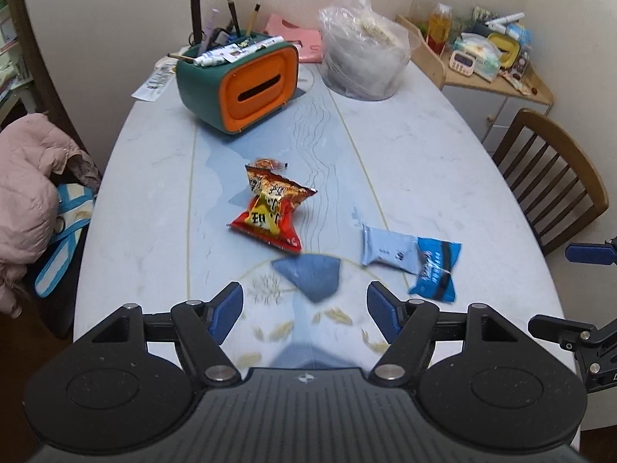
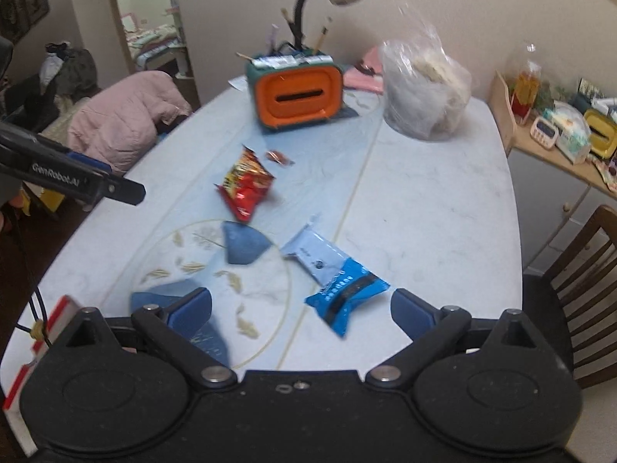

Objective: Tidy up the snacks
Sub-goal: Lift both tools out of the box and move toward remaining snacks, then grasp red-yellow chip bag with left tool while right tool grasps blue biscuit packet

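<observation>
- 3 snack packets lie loose on the surface [image 1: 424,146], none held: a red chip bag [image 1: 270,208], a small red-orange packet [image 1: 268,163] and a blue and pale-blue packet [image 1: 410,260].
- Left claw [image 1: 304,314]: jaws apart, nothing between the pads. Red chip bag lies straight ahead of it, a short way up the surface, long axis running away from the claw and slightly tilted. Small packet sits just beyond the bag, nearly touching its far end.
- Right claw [image 2: 300,310]: jaws wide, empty. Blue packet [image 2: 335,274] lies just ahead of the fingertips, near end between the 2 fingers' lines, long axis diagonal from near-right to far-left.
- Judgement: right claw is nearer the blue packet, left claw nearer the red bag [image 2: 245,185]; a grip across the blue packet's short width would call for some wrist roll.
- Beyond the snacks, well apart: orange and green organizer box [image 1: 246,85] holding pens, lamp neck behind it, clear plastic bag [image 1: 362,58] to its right.
- Nothing stands between either claw and its nearest packet. Left claw shows at the right view's left edge, clear of the right claw's path.
- No snack container identifiable; destination cannot be told.
</observation>
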Motion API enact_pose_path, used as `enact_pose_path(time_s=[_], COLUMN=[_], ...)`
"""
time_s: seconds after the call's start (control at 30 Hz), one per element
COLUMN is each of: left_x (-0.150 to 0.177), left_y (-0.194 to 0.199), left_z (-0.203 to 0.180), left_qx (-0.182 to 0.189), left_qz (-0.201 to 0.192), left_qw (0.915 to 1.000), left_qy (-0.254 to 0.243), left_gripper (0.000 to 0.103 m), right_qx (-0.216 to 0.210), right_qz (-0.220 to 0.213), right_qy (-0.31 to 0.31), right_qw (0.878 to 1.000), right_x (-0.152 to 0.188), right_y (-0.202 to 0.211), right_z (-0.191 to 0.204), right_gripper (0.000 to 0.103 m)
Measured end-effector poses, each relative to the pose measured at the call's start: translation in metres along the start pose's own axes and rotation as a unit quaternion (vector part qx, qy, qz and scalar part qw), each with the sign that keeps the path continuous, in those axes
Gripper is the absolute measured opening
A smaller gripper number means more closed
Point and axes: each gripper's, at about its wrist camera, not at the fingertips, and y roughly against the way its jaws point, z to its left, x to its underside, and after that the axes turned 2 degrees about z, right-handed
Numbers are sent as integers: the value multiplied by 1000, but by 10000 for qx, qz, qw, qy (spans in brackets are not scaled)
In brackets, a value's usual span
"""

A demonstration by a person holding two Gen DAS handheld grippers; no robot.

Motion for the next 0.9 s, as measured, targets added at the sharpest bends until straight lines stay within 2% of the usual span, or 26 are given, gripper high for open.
enact_pose_path(time_s=[0.43,0.63,0.9], left_x=[-52,-64,-69], left_y=[-98,-139,-177], left_z=[16,28,29], left_qx=[102,70,-18], left_qz=[305,530,708], left_qw=[9985,9978,9955], left_qy=[-441,-386,-629], left_gripper=[70,70,70], right_qx=[19,-22,-103], right_qz=[666,907,1101], right_qy=[-522,-816,-1010], right_qw=[9964,9925,9887], right_x=[-12,-10,-7], right_y=[-99,-133,-164], right_z=[-42,-55,-63], right_gripper=[99,98,98])
